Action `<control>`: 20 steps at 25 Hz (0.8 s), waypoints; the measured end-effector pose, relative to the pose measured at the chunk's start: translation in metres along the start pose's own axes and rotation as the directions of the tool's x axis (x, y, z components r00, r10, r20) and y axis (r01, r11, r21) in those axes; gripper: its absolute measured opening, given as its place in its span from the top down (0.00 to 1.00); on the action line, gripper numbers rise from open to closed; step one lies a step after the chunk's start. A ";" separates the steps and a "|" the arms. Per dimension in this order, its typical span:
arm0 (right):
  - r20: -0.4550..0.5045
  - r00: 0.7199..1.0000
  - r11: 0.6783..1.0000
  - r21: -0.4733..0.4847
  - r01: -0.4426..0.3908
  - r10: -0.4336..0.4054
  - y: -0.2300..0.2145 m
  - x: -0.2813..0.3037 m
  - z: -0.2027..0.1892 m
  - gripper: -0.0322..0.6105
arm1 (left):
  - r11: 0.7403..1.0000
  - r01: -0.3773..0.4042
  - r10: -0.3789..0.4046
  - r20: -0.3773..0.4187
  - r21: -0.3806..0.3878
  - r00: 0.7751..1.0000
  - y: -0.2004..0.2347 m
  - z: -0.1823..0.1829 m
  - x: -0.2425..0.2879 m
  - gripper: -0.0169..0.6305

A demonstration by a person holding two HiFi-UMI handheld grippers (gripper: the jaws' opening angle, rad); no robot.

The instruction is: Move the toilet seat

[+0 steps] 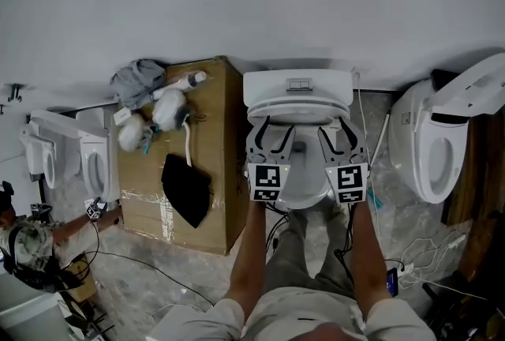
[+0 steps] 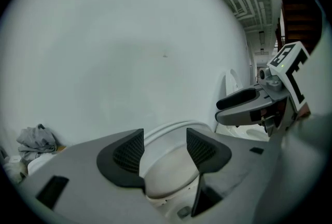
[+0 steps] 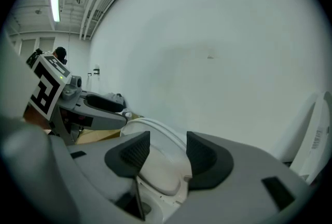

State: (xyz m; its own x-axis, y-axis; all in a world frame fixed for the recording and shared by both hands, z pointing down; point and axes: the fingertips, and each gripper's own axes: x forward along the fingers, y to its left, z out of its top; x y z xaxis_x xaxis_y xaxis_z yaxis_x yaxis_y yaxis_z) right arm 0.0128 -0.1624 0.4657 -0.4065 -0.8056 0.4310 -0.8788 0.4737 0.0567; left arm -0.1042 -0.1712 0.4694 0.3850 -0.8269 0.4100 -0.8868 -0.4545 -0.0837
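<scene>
A white toilet stands against the wall straight ahead, its seat and lid curving in front of the tank. Both grippers hover side by side over the bowl, pointing at the tank. My left gripper is open, and in the left gripper view the white seat shows in the gap between its black pads without touching them. My right gripper is open with a narrower gap. The seat lies beyond its pads. Each gripper view also shows the other gripper to its side.
A cardboard box left of the toilet carries a grey cloth, white bottles and a black bag. A second toilet stands at the right, another at the left. Cables lie on the floor. A person is at lower left.
</scene>
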 end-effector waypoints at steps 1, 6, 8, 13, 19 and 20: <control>0.003 1.000 1.000 0.002 0.000 0.000 0.002 -0.007 0.004 0.58 | 1.000 0.000 0.000 0.008 -0.005 1.000 -0.001 0.005 -0.006 0.55; 0.026 1.000 1.000 0.020 0.002 -0.002 0.012 -0.041 0.027 0.58 | 1.000 0.008 -0.007 0.041 -0.023 0.999 -0.008 0.028 -0.040 0.57; 0.034 0.999 1.000 0.026 0.001 -0.002 0.016 -0.054 0.035 0.58 | 0.999 0.015 -0.014 0.052 -0.029 0.999 -0.011 0.036 -0.053 0.58; 0.042 0.999 1.000 0.024 -0.006 0.005 0.030 -0.086 0.050 0.58 | 0.999 0.029 -0.026 0.078 -0.040 0.997 -0.016 0.057 -0.087 0.59; 0.058 0.998 1.000 0.001 -0.006 0.006 0.050 -0.122 0.071 0.58 | 0.998 0.050 -0.047 0.108 -0.027 0.993 -0.021 0.078 -0.127 0.59; 0.058 0.998 1.000 -0.005 -0.005 0.005 0.052 -0.127 0.073 0.58 | 0.998 0.053 -0.050 0.111 -0.024 0.993 -0.022 0.080 -0.133 0.59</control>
State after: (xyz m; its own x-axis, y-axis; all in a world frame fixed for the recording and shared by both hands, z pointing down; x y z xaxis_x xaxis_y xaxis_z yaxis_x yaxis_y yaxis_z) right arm 0.0005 -0.0616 0.3482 -0.4247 -0.8226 0.3781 -0.8756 0.4793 0.0593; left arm -0.1158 -0.0777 0.3440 0.4548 -0.8347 0.3106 -0.8711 -0.4895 -0.0398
